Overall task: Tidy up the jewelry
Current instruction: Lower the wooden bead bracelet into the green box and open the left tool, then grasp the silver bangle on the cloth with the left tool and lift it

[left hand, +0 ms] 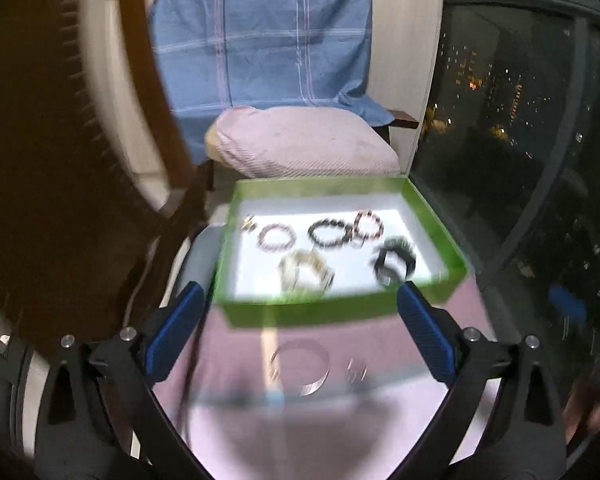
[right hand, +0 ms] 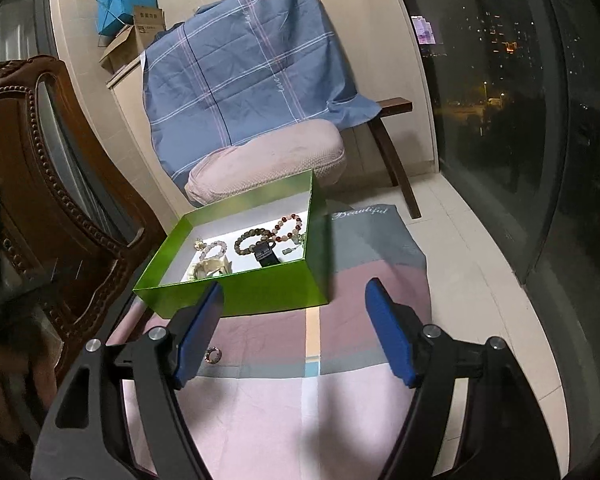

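Left wrist view is smeared by motion, yet the left claw [left hand: 300, 332] plainly stands wide with nothing between its blue pads. Beyond it the green box [left hand: 340, 308] sits on a pink and grey cloth [left hand: 260, 432] over the tabletop, and inside lie beaded bracelets [left hand: 328, 234], a pale coiled piece [left hand: 306, 270] and a dark watch [left hand: 394, 264], gathered there, I judge, because the box is where the jewelry is being collected. Near the claw, outside the box, a clear bangle [left hand: 300, 366] and a small ring [left hand: 357, 372] lie on the cloth, apparently not yet put away. The right claw [right hand: 294, 328] is also parted and empty, hovering near the box's near wall. In its view only the ring shows, beside the left pad [right hand: 198, 340]; the bangle cannot be made out there. Blur hides what the pale piece is. At the left edge of the right view a hand [right hand: 8, 384] is cut off and indistinct.
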Available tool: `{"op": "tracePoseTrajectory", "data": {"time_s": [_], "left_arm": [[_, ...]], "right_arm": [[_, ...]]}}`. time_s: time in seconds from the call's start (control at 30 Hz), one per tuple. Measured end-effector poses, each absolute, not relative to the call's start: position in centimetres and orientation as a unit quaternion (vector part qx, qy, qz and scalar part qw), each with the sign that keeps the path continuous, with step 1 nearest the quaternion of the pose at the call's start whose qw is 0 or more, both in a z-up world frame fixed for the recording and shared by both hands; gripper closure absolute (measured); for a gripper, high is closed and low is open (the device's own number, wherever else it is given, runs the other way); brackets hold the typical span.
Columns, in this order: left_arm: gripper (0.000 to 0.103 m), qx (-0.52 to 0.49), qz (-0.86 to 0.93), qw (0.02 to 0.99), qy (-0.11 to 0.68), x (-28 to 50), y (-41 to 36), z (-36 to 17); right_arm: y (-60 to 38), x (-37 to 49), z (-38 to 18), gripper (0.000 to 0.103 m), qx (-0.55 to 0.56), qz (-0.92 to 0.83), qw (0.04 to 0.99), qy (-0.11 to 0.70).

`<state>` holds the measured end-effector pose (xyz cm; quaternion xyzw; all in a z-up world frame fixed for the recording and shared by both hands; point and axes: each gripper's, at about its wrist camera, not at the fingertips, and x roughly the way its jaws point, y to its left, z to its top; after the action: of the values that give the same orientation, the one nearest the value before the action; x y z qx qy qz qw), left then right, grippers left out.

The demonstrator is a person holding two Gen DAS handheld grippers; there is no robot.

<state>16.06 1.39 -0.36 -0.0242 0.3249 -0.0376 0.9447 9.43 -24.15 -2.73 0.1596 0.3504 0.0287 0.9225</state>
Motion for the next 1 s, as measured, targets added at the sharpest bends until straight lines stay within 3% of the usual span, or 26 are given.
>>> {"op": "tracePoseTrajectory", "data": {"time_s": [0.17,1.0], "left_arm": [[0.007,-0.037,-0.020,0.947,0.319,10.1,2.7,-4.1],[0.007,-0.038,-0.036,0.938,0.342,10.7,2.1,-5.9]], "right_arm": [[-23.3,8.8,-2.1,0.031,0.139,0.028,0.929,0.343],[-20.5,7.9,-2.1,0.031,0.080,0.040,0.935,0.342]]}}
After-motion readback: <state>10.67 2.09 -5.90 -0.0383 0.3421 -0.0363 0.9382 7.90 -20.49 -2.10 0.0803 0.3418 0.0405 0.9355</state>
